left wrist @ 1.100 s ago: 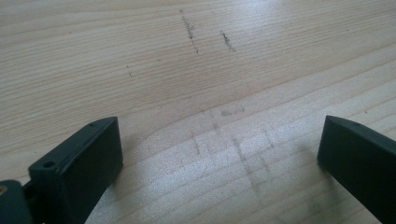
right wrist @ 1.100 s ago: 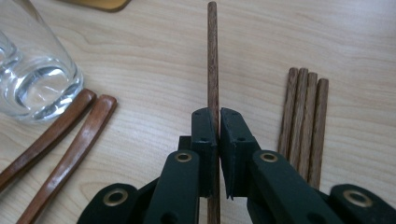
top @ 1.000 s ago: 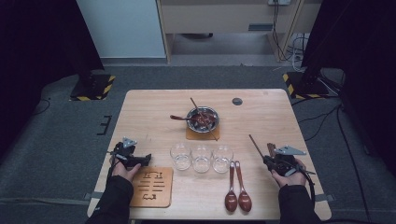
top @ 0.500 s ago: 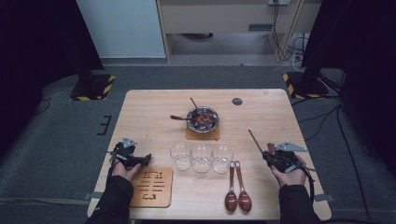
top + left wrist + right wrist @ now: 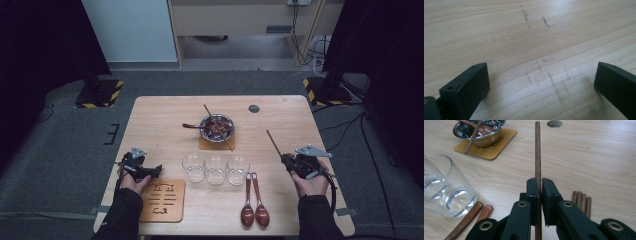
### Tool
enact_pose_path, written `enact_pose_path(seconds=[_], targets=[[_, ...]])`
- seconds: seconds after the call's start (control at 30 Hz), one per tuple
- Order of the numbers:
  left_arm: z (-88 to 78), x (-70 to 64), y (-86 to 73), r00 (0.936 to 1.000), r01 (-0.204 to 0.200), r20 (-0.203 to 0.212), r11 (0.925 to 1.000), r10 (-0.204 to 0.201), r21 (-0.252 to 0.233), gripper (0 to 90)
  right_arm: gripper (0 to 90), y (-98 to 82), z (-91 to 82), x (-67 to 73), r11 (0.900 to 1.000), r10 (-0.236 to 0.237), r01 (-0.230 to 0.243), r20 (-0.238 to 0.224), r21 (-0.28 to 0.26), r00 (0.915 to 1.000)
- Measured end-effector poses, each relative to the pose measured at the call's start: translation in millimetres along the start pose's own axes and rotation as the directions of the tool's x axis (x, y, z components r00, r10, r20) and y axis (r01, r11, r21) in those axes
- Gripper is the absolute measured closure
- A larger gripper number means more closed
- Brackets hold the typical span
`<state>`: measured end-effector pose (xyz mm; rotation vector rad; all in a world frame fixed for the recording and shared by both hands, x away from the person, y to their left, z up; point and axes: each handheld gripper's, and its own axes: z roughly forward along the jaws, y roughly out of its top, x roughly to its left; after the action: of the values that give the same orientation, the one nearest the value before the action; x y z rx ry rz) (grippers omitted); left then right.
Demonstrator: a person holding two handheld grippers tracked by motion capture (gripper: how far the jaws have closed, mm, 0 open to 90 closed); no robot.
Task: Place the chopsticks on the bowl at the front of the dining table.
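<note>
1. The left hand-held gripper [image 5: 150,171] rests low over the bare left part of the counter [image 5: 160,125], its jaws standing wide apart with nothing between them; in the left gripper view only wood grain lies between the 2 black jaws.
2. Just beside it, at the near edge, lies 1 cut-out wooden trivet [image 5: 163,199].
3. 3 clear glasses [image 5: 216,168] stand in a row near the middle, close side by side.
4. Behind them, 1 metal bowl [image 5: 217,126] sits on 1 square coaster [image 5: 210,144]; 1 spoon and 1 stick lean in the bowl.
5. 2 wooden spoons [image 5: 254,200] lie side by side in front of the right-hand glass, bowls toward the near edge.
6. The right hand-held gripper [image 5: 287,159] is clamped on 1 chopstick [image 5: 537,152], which juts forward past the jaws toward the far side, clear of the counter.
7. 4 more chopsticks [image 5: 581,201] lie together on the counter just right of that gripper.
8. 1 round hole [image 5: 254,108] marks the far right of the counter.
</note>
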<state>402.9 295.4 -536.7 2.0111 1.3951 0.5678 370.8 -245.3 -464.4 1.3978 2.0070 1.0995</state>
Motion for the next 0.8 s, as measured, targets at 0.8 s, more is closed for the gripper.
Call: enact_pose_path(seconds=[0.8], targets=[[0.0,0.0,0.0,1.0000,0.000,0.001,1.0000,0.000,0.000,0.0,84.7,43.3,7.0,13.2,0.997,-0.019,0.018,-0.020,-0.074,0.9996]])
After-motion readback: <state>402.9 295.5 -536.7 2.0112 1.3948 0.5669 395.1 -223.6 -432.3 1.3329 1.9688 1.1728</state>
